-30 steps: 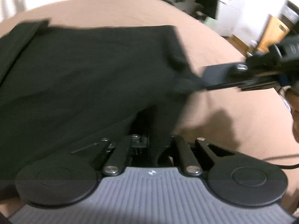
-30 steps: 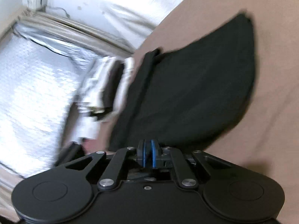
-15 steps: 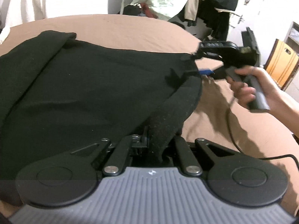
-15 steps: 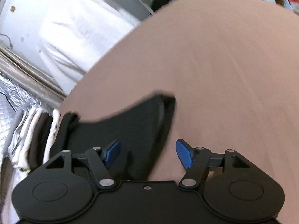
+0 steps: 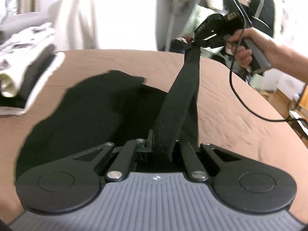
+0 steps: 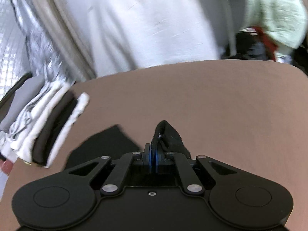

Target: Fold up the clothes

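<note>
Underneath everything spreads the brown bed cover (image 5: 221, 100), and on it the black garment (image 5: 92, 111) lies partly lifted. Its raised edge forms a taut band running lengthwise from the left gripper (image 5: 163, 146) up and away to the right gripper (image 5: 194, 42), the rest sagging to the left below. Both grippers are clamped tight on that edge; the right one's blue pads (image 6: 156, 159) pinch a cloth corner. A stack of folded clothes (image 5: 25, 73) sits farther left.
</note>
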The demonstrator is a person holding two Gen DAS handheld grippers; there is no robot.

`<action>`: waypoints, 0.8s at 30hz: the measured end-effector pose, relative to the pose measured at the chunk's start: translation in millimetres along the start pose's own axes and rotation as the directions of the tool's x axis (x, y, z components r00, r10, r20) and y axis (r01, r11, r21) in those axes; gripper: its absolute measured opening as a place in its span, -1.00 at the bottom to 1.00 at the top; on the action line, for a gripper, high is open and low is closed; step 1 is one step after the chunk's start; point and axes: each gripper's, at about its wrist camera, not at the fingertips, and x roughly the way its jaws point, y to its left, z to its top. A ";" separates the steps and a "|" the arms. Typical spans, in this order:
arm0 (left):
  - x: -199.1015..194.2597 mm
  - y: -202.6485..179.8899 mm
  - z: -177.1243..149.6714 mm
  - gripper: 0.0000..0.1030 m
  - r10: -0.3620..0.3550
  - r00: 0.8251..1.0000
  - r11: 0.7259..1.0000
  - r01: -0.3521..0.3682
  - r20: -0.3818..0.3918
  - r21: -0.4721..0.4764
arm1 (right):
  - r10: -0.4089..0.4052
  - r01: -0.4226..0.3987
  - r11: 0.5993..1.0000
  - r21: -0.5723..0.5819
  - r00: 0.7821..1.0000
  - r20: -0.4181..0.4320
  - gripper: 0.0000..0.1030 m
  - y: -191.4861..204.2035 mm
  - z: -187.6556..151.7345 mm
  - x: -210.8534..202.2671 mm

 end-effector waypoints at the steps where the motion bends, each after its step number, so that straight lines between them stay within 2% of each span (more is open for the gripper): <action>1: -0.3 11.6 4.6 -0.92 0.009 1.000 1.000 -0.009 -0.006 -0.004 | -0.009 0.009 1.000 -0.006 1.000 -0.019 -0.88 17.0 9.5 10.0; 4: 8.0 57.7 17.3 -0.92 0.090 0.995 0.995 -0.091 -0.048 -0.029 | -0.088 0.089 0.996 0.025 0.995 -0.045 -0.88 65.9 32.8 47.6; 6: 16.3 92.1 23.9 -0.92 0.155 0.985 0.986 -0.159 -0.076 -0.054 | -0.108 0.109 0.994 0.020 0.993 -0.056 -0.88 99.7 41.2 77.1; 9: 23.1 139.3 0.9 -0.92 0.177 0.982 0.962 -0.188 -0.073 -0.198 | -0.129 0.121 0.985 -0.125 0.990 -0.062 -0.88 150.8 35.7 118.1; 11: 38.2 167.5 -17.6 -0.92 0.195 0.973 0.939 -0.222 -0.124 -0.263 | -0.133 0.120 0.971 -0.207 0.990 -0.054 -0.87 175.1 28.0 145.0; 13: 52.8 188.3 -35.9 -0.75 0.230 0.953 0.925 -0.277 -0.197 -0.261 | -0.129 0.116 0.955 -0.273 0.991 -0.028 -0.61 193.1 18.7 168.1; 14: 56.7 200.1 -40.5 -0.71 0.226 0.951 0.915 -0.281 -0.211 -0.289 | -0.147 0.135 0.941 -0.312 0.989 -0.016 -0.12 200.8 12.9 176.6; 15: 59.4 212.6 -43.6 -0.71 0.213 0.953 0.902 -0.277 -0.215 -0.330 | -0.177 0.167 0.916 -0.364 0.984 0.005 0.19 206.5 3.8 181.6; 17: 61.6 236.2 -48.8 -0.71 0.180 0.960 0.867 -0.258 -0.214 -0.427 | -0.218 0.205 0.865 -0.457 0.976 0.025 0.22 212.8 -14.2 184.0; 19: 56.4 250.6 -49.9 -0.72 0.145 0.972 0.832 -0.220 -0.183 -0.509 | -0.224 0.189 0.808 -0.558 0.975 0.006 0.22 213.5 -26.5 178.7; 21: 52.6 255.3 -47.0 -0.72 0.144 0.974 0.835 -0.214 -0.175 -0.507 | -0.227 0.158 0.727 -0.668 0.974 -0.017 0.22 212.2 -36.4 170.8; 22: 49.1 255.2 -46.2 -0.68 0.148 0.973 0.842 -0.218 -0.177 -0.494 | -0.269 0.179 0.663 -0.727 0.963 -0.008 0.22 210.5 -38.4 166.7; 23: 43.5 254.6 -45.9 -0.67 0.150 0.973 0.847 -0.219 -0.178 -0.485 | -0.347 0.228 0.610 -0.759 0.938 0.002 0.23 205.9 -38.0 161.7; 24: 37.4 254.2 -45.7 -0.62 0.150 0.973 0.850 -0.218 -0.177 -0.479 | -0.429 0.275 0.607 -0.745 0.903 -0.016 0.24 199.1 -34.9 156.4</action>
